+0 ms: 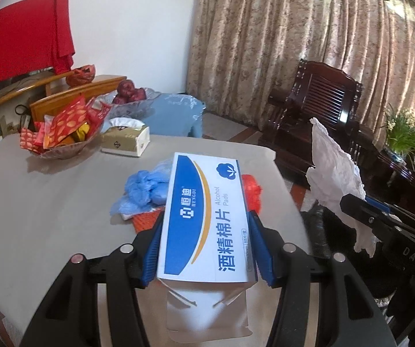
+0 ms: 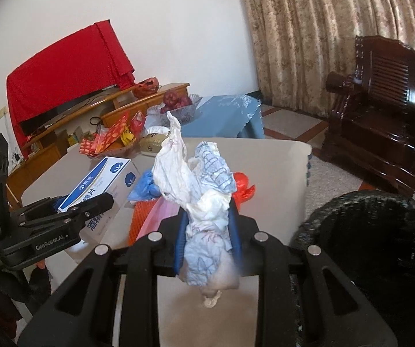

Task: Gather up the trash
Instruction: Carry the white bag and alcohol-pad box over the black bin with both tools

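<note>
My left gripper is shut on a white and blue alcohol pads box, held above the grey table; the box also shows in the right wrist view. My right gripper is shut on a wad of crumpled white and blue-patterned paper, held above the table's right part; the wad also shows in the left wrist view. Blue plastic gloves, an orange mesh piece and a red plastic scrap lie on the table. A black bin stands right of the table.
A bowl of red snack packets and a tissue box sit at the table's far side. Beyond are a blue-covered stool, a fruit dish, a dark wooden armchair and curtains.
</note>
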Motion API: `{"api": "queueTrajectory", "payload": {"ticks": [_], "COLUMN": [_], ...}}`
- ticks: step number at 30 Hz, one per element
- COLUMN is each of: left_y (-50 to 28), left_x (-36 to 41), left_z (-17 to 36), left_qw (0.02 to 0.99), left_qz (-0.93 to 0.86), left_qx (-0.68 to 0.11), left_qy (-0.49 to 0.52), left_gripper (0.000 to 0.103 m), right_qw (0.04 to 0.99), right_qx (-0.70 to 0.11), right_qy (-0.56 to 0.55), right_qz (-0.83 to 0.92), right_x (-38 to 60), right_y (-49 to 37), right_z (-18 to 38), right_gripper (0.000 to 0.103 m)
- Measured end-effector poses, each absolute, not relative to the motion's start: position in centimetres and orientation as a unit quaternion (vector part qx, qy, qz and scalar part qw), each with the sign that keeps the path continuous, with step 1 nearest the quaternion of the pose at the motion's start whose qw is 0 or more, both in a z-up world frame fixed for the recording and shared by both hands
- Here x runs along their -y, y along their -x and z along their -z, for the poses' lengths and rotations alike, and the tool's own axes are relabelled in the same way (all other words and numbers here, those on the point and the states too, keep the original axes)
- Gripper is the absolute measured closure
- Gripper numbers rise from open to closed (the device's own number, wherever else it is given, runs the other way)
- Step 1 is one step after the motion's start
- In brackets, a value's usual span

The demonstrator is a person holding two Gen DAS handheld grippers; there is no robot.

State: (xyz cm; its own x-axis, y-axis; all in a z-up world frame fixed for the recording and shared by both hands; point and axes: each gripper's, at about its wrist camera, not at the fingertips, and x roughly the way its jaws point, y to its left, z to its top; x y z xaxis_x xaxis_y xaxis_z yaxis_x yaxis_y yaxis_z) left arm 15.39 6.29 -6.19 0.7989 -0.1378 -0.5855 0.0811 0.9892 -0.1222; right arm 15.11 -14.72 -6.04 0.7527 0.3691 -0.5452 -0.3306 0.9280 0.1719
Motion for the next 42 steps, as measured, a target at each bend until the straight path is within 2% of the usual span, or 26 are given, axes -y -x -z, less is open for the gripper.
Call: {"api": "queueTrajectory", "payload": {"ticks": [21,42], "left_y": [-13.7,-16.1], "left_x": [3.5,16.9], "left_z": [4.5,8.1], "left_qw": [0.943,0.909], "left_qz": [0.155,0.277], "left_qx": [-0.294,-0.31], "left_qy": [0.012,-0.041], "left_gripper": [0.048,0.048], "right_qw": [0.957,0.948], "right_qx": [-0.268,-0.301], "right_qy": [-0.061,-0.103], "right_qz": [-0.091,0.032], "right_x": [25.1,35.5], "right_y": [-9.4,-6.8], "right_z": [4.9,9.6], "right_gripper": [0.077,0.075]}}
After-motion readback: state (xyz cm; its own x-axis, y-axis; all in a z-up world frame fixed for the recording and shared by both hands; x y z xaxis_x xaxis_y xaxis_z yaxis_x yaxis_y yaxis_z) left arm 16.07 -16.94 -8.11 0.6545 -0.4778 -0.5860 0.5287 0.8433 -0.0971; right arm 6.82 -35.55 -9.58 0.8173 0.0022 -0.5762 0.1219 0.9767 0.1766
